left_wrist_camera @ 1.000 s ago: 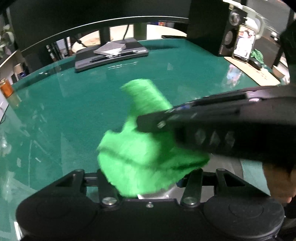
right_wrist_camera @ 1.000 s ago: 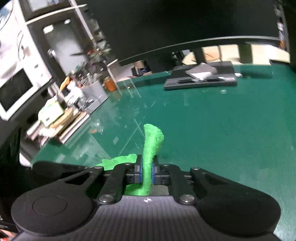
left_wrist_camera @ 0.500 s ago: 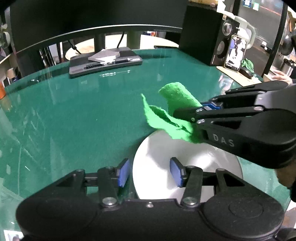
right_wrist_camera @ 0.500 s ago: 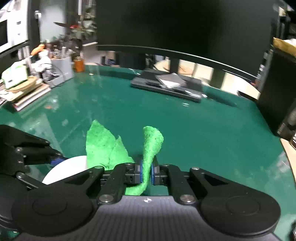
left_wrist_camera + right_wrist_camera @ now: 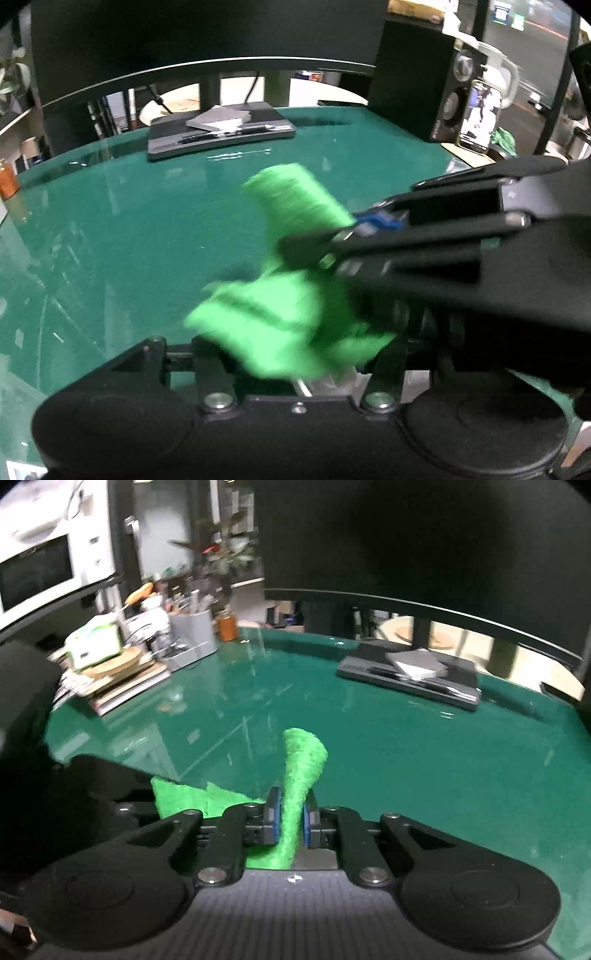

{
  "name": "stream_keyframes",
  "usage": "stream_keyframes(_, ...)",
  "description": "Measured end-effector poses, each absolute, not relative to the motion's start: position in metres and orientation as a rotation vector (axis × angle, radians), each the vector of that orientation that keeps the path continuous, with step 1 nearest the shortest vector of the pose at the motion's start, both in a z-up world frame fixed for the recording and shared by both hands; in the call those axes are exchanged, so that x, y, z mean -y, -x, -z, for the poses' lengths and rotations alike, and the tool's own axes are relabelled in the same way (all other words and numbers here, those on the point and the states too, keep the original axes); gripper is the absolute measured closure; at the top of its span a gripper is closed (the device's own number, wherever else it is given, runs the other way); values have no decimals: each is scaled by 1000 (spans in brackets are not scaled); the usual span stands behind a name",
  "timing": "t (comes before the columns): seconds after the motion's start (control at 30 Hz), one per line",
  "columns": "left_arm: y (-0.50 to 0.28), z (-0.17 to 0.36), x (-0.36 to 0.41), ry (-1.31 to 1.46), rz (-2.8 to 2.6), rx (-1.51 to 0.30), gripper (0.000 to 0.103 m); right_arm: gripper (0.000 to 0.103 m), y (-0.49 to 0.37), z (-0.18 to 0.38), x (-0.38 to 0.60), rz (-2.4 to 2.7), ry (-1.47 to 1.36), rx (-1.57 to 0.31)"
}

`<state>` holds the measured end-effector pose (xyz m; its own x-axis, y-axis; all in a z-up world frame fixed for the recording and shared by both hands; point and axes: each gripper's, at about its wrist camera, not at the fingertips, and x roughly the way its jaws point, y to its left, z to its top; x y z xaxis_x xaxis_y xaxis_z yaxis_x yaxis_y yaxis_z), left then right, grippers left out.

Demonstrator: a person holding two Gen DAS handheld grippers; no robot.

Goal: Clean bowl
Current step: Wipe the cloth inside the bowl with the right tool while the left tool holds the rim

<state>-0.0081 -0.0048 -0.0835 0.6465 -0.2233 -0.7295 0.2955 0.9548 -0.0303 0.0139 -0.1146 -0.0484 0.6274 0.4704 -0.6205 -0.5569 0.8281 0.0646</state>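
Wiping has resumed: half a second ago the bright green fleecy cloth (image 5: 291, 314) was lifted clear and the white bowl lay plainly open to the left wrist camera; now the cloth has come back down over it, blurred with motion, so only a pale sliver of the bowl (image 5: 332, 384) shows at the near edge of the table, between the left gripper's (image 5: 299, 369) fingers. By my reading the scrub is mid-stroke and the bowl is not yet done.

Those left jaws are opening and straddle the bowl, though the cloth hides whether the pads touch its rim. The right gripper (image 5: 291, 819) is clamped on a fold of the cloth, blue pads pressed to either side, and reaches in over the bowl.

Beneath everything lies a glossy dark green glass-topped table (image 5: 129, 229), streaked with reflections. At its far edge sits a flat dark grey tray with grey pads (image 5: 221, 131), under a curved black monitor. Along the left edge stand stacked books (image 5: 122, 686), a grey utensil caddy (image 5: 192, 638) and an orange jar (image 5: 226, 627); at the right corner, a black speaker (image 5: 413, 92) and a propped phone (image 5: 480, 114).
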Motion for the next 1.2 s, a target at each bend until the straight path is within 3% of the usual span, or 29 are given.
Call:
stream_keyframes(0.1, 6, 84, 7, -129, 250, -792, 55, 93, -24, 47, 117, -561, 129, -672)
stream_keyframes(0.2, 4, 84, 9, -158, 239, -775, 66, 96, -28, 46, 106, -618, 119, -673)
stream_keyframes(1.2, 7, 83, 8, -186, 237, -783, 67, 95, -32, 52, 136, -420, 20, -680)
